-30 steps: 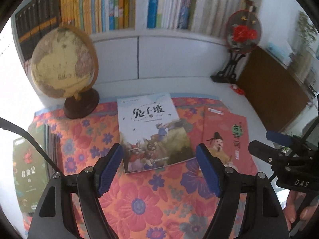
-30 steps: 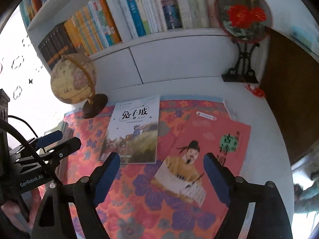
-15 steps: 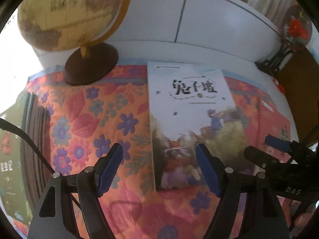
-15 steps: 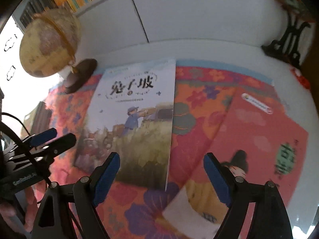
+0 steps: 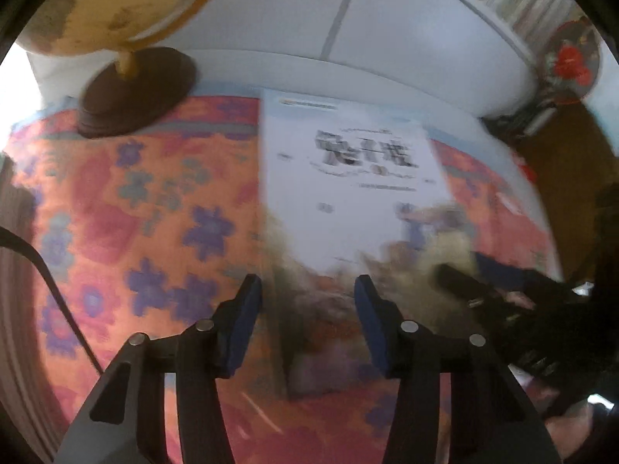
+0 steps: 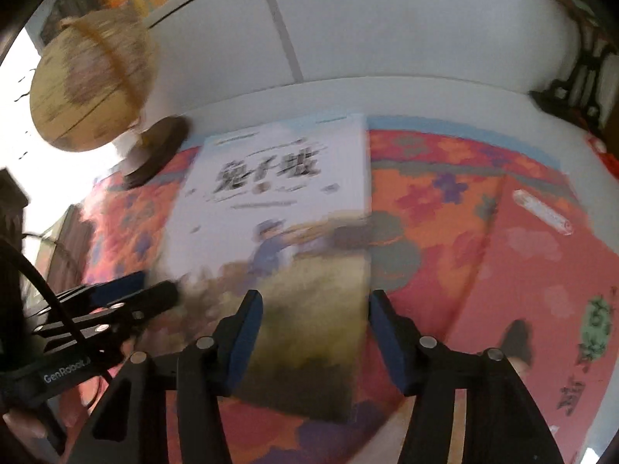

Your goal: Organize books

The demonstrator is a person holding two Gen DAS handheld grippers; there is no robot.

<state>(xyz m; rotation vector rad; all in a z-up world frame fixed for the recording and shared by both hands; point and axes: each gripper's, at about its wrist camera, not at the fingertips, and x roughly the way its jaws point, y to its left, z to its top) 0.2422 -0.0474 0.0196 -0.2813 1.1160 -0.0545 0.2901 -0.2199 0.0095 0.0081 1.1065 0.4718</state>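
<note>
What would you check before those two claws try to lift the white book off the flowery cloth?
1. White book lies flat on the flowery cloth: ok.
2. Left gripper straddles the book's left edge, jaws closing, pads not yet pressing: ok.
3. Right gripper straddles the book's right edge, jaws closing: ok.
4. Red book lies apart from the white book: ok.
5. Globe stands off the white book: ok.
6. Pads low enough to catch the book's edges: cannot tell, the pictures are blurred.
</note>
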